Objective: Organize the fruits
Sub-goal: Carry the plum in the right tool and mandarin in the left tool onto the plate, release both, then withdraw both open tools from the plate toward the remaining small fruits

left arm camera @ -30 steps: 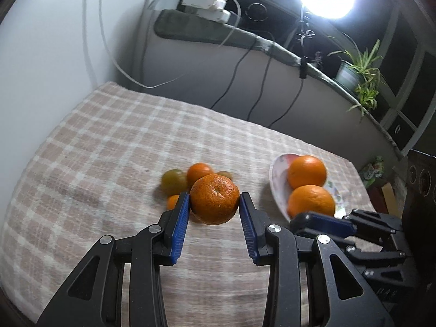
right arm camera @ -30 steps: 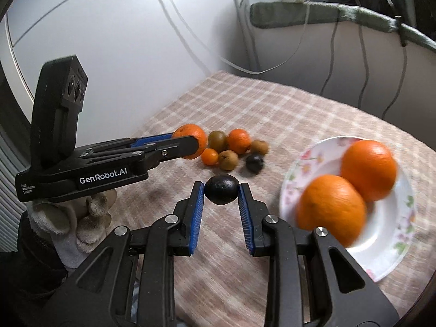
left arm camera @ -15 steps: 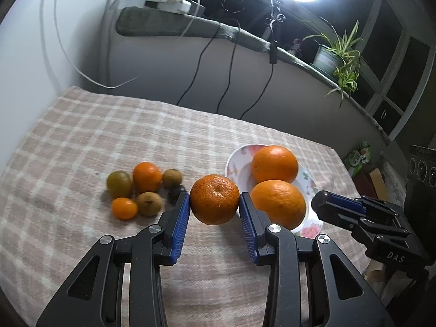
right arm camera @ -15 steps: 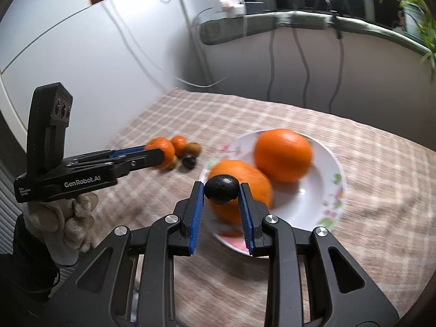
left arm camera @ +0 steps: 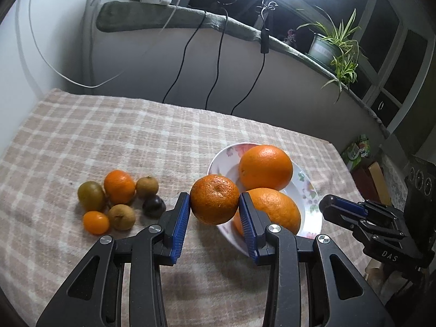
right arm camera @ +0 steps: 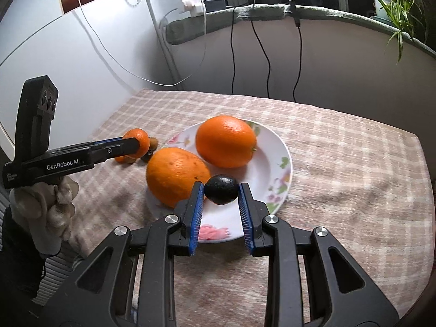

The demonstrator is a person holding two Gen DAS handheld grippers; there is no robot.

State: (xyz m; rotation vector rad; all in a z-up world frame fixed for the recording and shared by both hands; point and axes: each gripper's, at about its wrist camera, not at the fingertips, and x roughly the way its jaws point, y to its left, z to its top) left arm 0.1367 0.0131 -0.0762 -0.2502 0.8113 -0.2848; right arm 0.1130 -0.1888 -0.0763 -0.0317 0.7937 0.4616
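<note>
Left tongs (left arm camera: 214, 209) pinch my firm, light mandarin (left arm camera: 214, 199) across its middle, right tongs (right arm camera: 221, 194) pinching a slick dark fruit (right arm camera: 221, 189).

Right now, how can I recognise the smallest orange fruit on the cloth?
Find the flowered plate on the checked cloth; a cluster of small fruits lies left of it. The smallest orange fruit sits at its near left corner, smooth and bright, unlike its dull brown neighbours.

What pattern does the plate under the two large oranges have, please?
White with pink flowers and green leaves on the plate; the right wrist view shows it best.
</note>
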